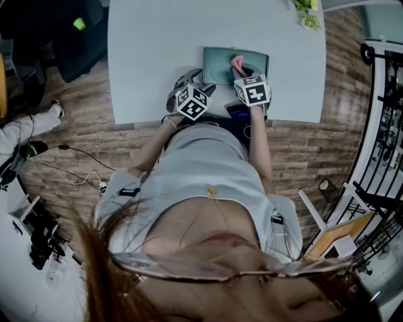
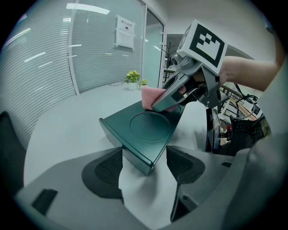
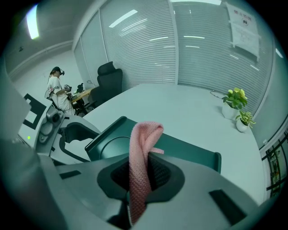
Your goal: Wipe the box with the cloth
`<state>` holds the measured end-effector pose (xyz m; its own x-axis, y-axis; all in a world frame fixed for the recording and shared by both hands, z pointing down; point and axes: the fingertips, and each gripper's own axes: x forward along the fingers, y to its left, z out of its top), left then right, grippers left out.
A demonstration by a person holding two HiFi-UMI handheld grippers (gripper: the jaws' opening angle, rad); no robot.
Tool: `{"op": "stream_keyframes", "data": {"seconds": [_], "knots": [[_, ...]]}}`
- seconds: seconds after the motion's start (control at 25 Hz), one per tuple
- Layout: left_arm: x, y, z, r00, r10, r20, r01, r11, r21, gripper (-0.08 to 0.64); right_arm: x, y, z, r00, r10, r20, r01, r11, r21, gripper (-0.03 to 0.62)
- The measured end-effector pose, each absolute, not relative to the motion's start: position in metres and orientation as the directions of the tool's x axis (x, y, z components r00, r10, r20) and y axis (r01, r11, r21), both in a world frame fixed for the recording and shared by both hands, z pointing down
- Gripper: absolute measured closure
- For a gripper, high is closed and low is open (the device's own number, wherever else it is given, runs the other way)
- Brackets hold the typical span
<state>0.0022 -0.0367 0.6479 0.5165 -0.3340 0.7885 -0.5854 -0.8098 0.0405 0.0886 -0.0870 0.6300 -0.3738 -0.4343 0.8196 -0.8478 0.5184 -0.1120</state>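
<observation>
A dark green box with a round recess in its top lies on the pale table near the front edge. My left gripper is open at the box's left side; in the left gripper view the box's near corner sits between the spread jaws of the left gripper. My right gripper is shut on a pink knitted cloth and holds it over the box's right part. In the right gripper view the cloth stands up from the right gripper, with the box just behind it.
Two small potted plants stand at the table's far right corner. A black office chair is off the table's left side. A person stands in the background by a desk. Glass walls with blinds lie beyond the table.
</observation>
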Motion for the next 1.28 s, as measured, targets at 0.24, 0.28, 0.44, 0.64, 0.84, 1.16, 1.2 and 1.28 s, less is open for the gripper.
{"op": "stream_keyframes", "data": {"seconds": [0.24,0.28,0.44,0.64,0.84,1.16,1.2,1.28], "knots": [[0.002,-0.037,0.649,0.516,-0.334,0.789,-0.587,-0.809,0.041,0.25,0.068,-0.087,0.632,-0.401,-0.403,0.823,-0.825,0.549,-0.134,0.549],[0.003,-0.037,0.649,0.516,-0.334,0.789,-0.586,-0.809,0.041,0.25,0.065,-0.087,0.633,-0.407,-0.396,0.823,-0.82,0.556,-0.137,0.549],[0.003,-0.036,0.648,0.517,-0.333,0.789,-0.585,-0.81,0.042,0.25,0.054,-0.086,0.635,-0.421,-0.383,0.823,-0.806,0.573,-0.146,0.549],[0.003,-0.037,0.649,0.517,-0.334,0.788,-0.586,-0.81,0.041,0.25,0.043,-0.087,0.635,-0.441,-0.372,0.817,-0.793,0.588,-0.161,0.549],[0.003,-0.036,0.648,0.516,-0.334,0.788,-0.587,-0.809,0.042,0.25,0.027,-0.085,0.634,-0.467,-0.349,0.812,-0.768,0.616,-0.177,0.549],[0.002,-0.037,0.651,0.514,-0.334,0.79,-0.588,-0.808,0.041,0.25,-0.004,-0.076,0.634,-0.512,-0.291,0.808,-0.698,0.69,-0.194,0.549],[0.002,-0.037,0.651,0.514,-0.334,0.79,-0.588,-0.808,0.041,0.25,-0.007,-0.075,0.635,-0.517,-0.286,0.807,-0.691,0.695,-0.196,0.549],[0.002,-0.037,0.65,0.514,-0.334,0.79,-0.588,-0.808,0.041,0.25,-0.009,-0.075,0.634,-0.523,-0.292,0.801,-0.689,0.697,-0.196,0.549]]}}
